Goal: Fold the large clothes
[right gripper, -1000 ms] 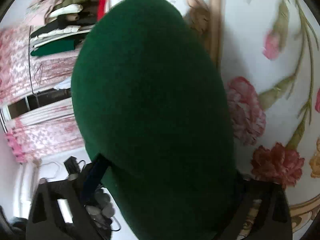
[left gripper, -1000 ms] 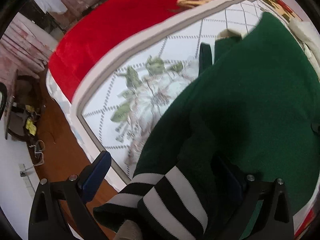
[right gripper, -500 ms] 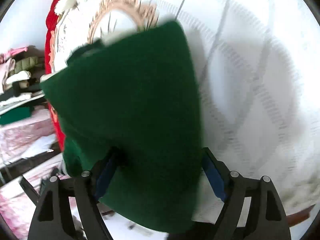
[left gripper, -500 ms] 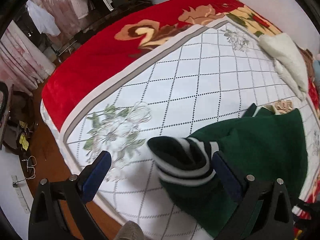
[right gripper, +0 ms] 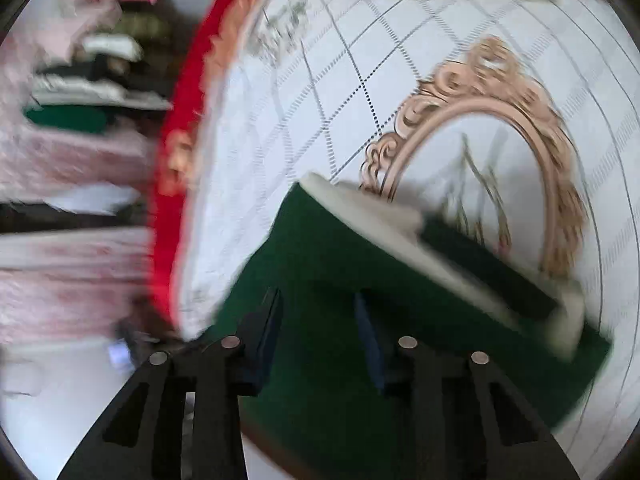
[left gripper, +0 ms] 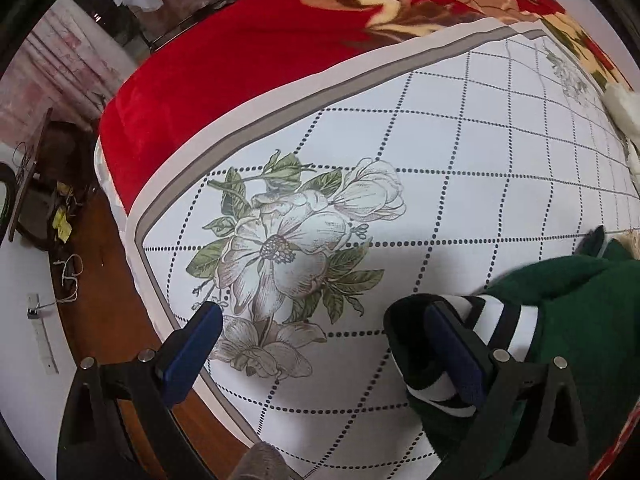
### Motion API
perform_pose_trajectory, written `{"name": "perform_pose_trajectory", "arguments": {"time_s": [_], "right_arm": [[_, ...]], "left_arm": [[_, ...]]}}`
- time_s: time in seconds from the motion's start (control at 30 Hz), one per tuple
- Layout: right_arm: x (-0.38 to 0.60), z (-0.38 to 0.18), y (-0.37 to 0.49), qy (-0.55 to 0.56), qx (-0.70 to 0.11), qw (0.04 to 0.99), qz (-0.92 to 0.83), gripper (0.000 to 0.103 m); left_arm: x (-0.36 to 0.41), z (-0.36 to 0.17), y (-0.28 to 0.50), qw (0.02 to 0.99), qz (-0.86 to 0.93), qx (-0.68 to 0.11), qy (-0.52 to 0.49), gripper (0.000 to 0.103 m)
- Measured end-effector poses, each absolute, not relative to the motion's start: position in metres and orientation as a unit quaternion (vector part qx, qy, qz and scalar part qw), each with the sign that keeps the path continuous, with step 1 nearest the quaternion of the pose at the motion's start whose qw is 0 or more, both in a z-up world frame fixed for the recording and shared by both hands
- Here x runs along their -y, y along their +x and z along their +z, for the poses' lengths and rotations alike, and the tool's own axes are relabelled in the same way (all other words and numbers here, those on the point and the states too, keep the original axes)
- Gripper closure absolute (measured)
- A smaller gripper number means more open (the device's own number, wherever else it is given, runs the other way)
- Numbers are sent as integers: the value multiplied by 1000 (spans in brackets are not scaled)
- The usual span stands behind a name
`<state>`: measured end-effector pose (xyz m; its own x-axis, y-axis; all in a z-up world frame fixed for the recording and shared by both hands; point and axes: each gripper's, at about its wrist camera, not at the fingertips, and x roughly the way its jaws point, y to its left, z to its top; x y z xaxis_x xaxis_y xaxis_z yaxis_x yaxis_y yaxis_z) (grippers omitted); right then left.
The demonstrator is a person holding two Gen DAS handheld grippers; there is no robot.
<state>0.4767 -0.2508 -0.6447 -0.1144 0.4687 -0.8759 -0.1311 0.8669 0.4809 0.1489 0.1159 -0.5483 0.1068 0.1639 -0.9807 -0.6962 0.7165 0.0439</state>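
A dark green sweater (left gripper: 568,292) with a black-and-white striped cuff (left gripper: 496,316) lies on the white quilted bedspread (left gripper: 440,152). My left gripper (left gripper: 320,336) is open and empty over the spread; its right finger rests beside the cuff. In the blurred right wrist view the sweater (right gripper: 340,264) lies folded, with a cream and dark collar band (right gripper: 400,220) along its far edge. My right gripper (right gripper: 318,328) hangs over the green cloth with its jaws partly apart; nothing shows between them.
A red floral blanket (left gripper: 248,52) covers the far side of the bed. White cloth (left gripper: 624,108) lies at the far right. Brown floor (left gripper: 100,312) with cables lies left of the bed edge. Stacked clothes (right gripper: 92,80) stand beyond the bed.
The sweater was lifted in both grippers a second ago and now lies on the bed. My left gripper has let go of the cuff. My right gripper's jaws have narrowed and the view swung.
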Motion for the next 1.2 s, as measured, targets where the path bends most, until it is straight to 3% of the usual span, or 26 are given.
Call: {"name": "perform_pose_trajectory", "arguments": {"time_s": [0.13, 0.27, 0.43, 0.57, 0.67, 0.83, 0.97, 1.13, 1.17, 1.2], "right_arm": [[224, -692, 487, 83, -748, 632, 185, 65], [220, -667, 485, 44, -752, 623, 210, 65], [280, -610, 430, 127, -739, 624, 221, 58], [319, -615, 364, 143, -770, 600, 164, 58], [338, -656, 307, 159, -812, 549, 121, 58], [329, -698, 284, 136, -805, 572, 75, 58], [326, -718, 296, 160, -807, 567, 41, 50], [358, -687, 288, 264, -777, 563, 97, 39], [368, -680, 283, 284, -763, 571, 103, 35], [381, -672, 277, 308, -741, 588, 106, 22]], "left_arm": [[-109, -532, 151, 723, 302, -587, -204, 0], [-97, -494, 148, 745, 296, -567, -189, 0], [-72, -465, 153, 776, 271, -550, -148, 0], [-54, -480, 167, 778, 247, -567, -108, 0], [-44, -505, 174, 765, 235, -594, -86, 0], [-43, -552, 179, 741, 203, -636, -77, 0], [-49, -555, 185, 734, 194, -645, -94, 0], [-60, -517, 166, 744, 190, -626, -138, 0], [-62, -511, 159, 744, 183, -622, -161, 0], [-65, -504, 149, 743, 172, -617, -194, 0]]}}
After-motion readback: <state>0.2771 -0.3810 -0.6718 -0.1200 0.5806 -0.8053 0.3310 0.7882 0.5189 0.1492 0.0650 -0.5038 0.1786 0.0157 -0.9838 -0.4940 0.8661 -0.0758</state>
